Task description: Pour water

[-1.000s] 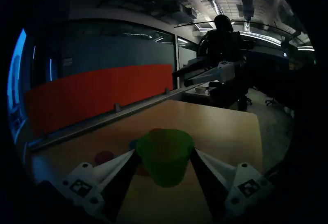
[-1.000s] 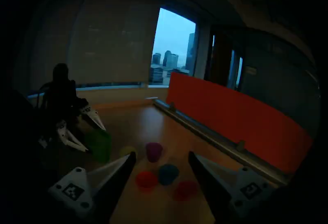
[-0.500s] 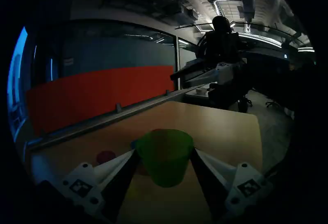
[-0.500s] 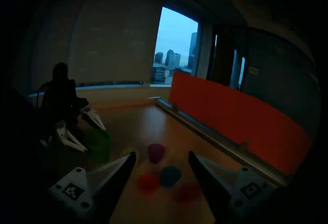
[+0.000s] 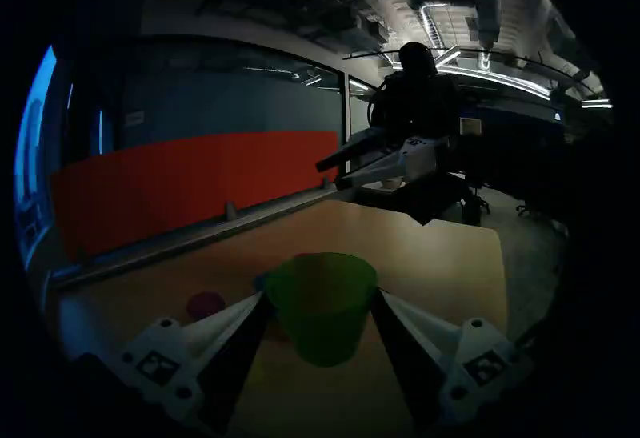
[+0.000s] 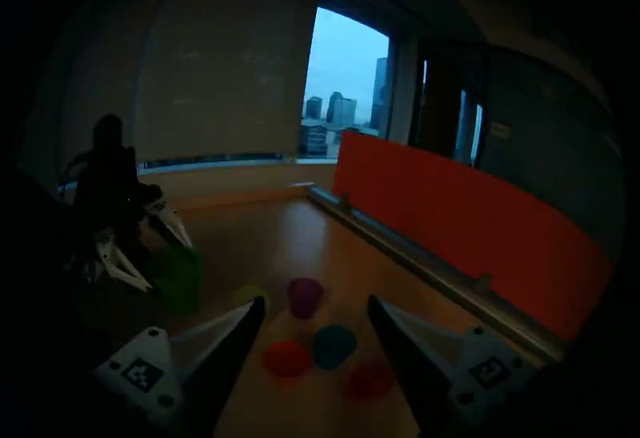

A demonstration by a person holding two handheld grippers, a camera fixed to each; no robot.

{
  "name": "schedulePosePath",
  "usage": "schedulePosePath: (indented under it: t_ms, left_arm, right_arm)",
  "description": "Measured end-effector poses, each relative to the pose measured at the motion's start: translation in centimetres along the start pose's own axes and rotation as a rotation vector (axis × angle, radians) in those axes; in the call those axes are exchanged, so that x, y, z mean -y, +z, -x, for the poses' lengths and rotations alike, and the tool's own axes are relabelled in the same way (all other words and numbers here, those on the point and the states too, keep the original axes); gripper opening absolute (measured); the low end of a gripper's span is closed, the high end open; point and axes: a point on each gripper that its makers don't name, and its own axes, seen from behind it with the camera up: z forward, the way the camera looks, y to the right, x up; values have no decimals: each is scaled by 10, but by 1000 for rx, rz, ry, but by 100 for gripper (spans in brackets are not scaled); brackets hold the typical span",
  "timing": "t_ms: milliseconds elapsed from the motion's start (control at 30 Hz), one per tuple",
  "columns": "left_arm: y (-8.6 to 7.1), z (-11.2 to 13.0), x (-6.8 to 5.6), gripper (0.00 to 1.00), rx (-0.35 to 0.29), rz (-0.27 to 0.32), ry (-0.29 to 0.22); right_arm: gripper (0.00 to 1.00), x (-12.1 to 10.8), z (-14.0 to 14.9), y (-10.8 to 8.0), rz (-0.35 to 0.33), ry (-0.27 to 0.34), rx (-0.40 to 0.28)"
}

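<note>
Holding the green cup (image 5: 322,318) level until it hangs over a target is, I judge, what matters now. In the left gripper view the left gripper (image 5: 319,296) clamps both white fingers on its smooth, tapered plastic wall over the matte wooden table (image 5: 436,246), with the right gripper (image 5: 328,176) far off right. In the right gripper view the right gripper (image 6: 315,302) stands wide and empty over small round cups near it, a purple cup (image 6: 305,294), a blue cup (image 6: 334,345) and a red cup (image 6: 286,357), with the green cup far left.
</note>
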Motion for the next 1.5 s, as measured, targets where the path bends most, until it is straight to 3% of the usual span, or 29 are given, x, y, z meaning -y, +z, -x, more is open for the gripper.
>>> schedulePosePath:
  t_ms: [433, 1500]
  left_arm:
    - [-9, 1, 8, 87, 1, -18, -3]
    - [-29, 30, 47, 87, 20, -90, -30]
  right_arm:
    - [99, -17, 34, 40, -18, 22, 67]
    - [99, -32, 129, 124, -57, 24, 253]
